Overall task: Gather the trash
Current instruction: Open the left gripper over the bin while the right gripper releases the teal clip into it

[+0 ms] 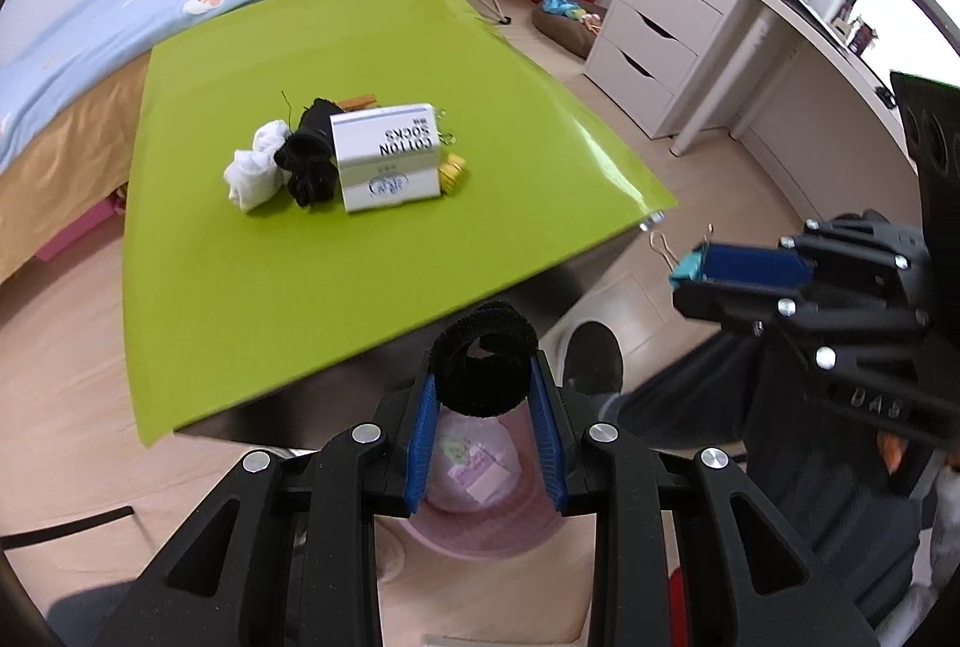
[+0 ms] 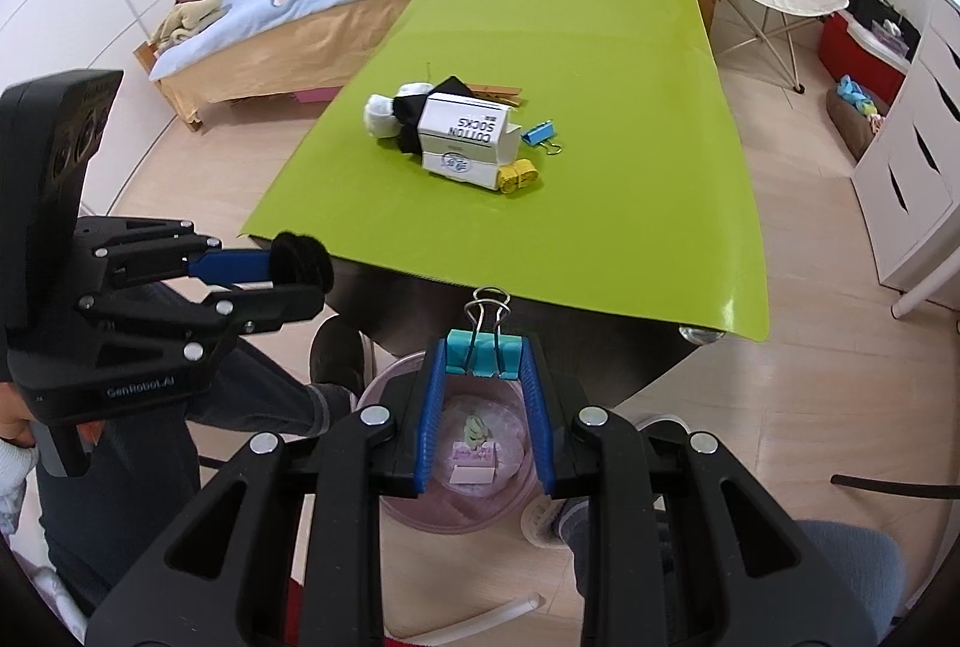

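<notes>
Overhead, teal binder clip, wire-handled.

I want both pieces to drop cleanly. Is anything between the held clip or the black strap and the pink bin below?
Nothing visible. The right tongs hold the teal clip and the left tongs hold the black strap over the open pink bin, off the table edge.

R claw gripping teal binder clip, pink bin below
</notes>
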Demonstrator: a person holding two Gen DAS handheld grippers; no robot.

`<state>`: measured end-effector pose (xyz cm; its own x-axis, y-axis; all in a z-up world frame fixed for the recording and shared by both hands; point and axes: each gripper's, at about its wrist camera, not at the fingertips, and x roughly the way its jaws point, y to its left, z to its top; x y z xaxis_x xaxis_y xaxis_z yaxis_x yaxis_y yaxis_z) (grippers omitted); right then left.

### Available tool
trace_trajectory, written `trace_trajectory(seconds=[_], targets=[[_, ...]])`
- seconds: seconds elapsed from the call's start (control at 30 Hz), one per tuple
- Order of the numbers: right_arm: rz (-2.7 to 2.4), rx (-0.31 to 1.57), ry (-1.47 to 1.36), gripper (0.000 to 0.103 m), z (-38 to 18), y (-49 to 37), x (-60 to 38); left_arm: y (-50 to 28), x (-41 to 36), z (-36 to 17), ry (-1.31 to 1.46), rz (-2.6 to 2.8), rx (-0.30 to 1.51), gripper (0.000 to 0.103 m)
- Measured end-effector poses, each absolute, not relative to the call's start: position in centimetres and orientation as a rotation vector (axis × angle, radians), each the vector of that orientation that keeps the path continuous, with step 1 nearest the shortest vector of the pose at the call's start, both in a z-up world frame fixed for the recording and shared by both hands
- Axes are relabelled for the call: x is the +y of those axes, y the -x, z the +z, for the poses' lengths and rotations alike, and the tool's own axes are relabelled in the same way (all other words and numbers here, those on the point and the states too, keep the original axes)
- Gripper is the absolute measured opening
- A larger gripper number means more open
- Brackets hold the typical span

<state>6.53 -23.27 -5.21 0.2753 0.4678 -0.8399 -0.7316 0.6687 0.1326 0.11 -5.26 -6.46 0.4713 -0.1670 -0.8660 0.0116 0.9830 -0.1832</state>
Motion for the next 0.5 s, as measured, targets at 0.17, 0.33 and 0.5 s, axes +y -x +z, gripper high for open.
trace_trajectory(seconds=[0.17, 0.33, 0.5], targets=[[0.836, 0.989, 0.304, 0.025, -4.6, -5.2, -24.1, 1.5, -6.3, -6.5, 0.157, -0.131, 1.076, 0.029], [0.849, 0.989, 0.297, 0.025, -4.5, -4.1, -24.6, 2.3, -6.8, -7.0, 0.166, -0.152, 1.083, 0.035], [0.857, 0.995, 0.298, 0.025, -4.9, -3.5, -25.0, 2.8, -6.7, -7.4, 0.189, -0.139, 1.065, 0.08]])
